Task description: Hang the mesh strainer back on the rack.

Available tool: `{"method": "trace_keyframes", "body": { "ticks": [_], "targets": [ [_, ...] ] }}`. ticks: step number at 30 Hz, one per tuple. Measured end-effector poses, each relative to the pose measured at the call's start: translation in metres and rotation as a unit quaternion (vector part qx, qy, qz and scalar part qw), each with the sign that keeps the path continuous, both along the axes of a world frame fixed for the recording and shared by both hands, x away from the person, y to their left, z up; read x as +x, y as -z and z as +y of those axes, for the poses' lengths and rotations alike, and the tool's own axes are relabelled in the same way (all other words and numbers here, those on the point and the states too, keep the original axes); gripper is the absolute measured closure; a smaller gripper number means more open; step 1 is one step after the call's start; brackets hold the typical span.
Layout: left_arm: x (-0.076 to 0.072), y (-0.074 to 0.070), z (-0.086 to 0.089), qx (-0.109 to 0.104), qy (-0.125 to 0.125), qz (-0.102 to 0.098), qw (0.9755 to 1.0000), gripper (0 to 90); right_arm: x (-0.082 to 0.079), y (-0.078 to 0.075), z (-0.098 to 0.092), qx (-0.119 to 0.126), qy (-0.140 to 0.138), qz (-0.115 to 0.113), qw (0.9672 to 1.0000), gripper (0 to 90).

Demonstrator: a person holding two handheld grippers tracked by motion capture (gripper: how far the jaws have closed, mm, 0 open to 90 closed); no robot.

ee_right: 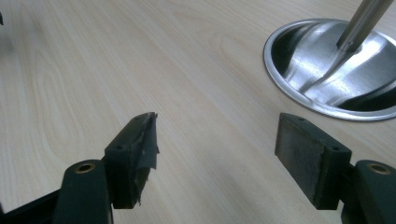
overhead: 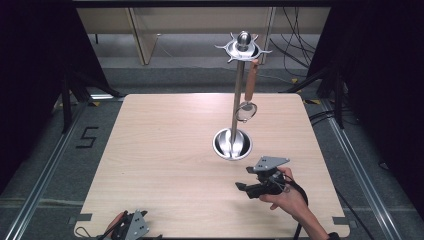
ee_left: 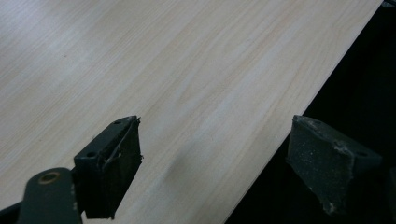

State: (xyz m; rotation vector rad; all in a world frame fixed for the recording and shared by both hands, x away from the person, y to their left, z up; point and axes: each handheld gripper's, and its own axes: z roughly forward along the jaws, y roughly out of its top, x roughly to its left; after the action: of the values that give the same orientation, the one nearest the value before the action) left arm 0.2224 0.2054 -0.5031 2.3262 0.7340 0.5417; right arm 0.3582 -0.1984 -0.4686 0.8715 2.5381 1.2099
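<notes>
A steel utensil stand rises from a round dish base (overhead: 232, 144) on the wooden table (overhead: 165, 150), its pole (overhead: 237, 97) ending in a hooked crown (overhead: 243, 47). One utensil with a wooden handle (overhead: 250, 82) and a round metal head (overhead: 246, 111) hangs from a hook. My right gripper (overhead: 243, 179) hovers just in front of the base, pointing left, open and empty; in the right gripper view its gripper (ee_right: 217, 149) shows bare wood between the jaws, with the base (ee_right: 299, 93) at upper right. My left gripper (overhead: 127, 225) rests at the table's front edge, and its view shows that gripper (ee_left: 219, 163) open and empty.
The table's right and front edges drop to dark floor with metal rails (overhead: 365, 165) and cables (overhead: 295, 30). In the left gripper view the table edge (ee_left: 299, 116) runs diagonally between the jaws. Bare wood spreads left of the stand.
</notes>
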Motion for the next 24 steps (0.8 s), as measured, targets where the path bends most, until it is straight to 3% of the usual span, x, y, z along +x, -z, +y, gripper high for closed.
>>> {"method": "trace_keyframes", "body": {
  "ticks": [3,11,24],
  "targets": [
    [0.000,0.000,0.000,-0.001,-0.001,0.000,1.0000,16.7,-0.002,0.003,-0.001,-0.004,-0.002,-0.008,1.0000,30.7],
    [0.001,0.000,0.000,0.007,0.002,0.002,1.0000,16.7,-0.010,0.010,-0.005,-0.004,0.004,0.004,1.0000,30.5],
    [0.000,0.000,0.000,0.002,-0.002,0.001,1.0000,16.7,-0.024,0.014,-0.010,-0.002,0.010,-0.002,0.9999,30.2]
  ]
}}
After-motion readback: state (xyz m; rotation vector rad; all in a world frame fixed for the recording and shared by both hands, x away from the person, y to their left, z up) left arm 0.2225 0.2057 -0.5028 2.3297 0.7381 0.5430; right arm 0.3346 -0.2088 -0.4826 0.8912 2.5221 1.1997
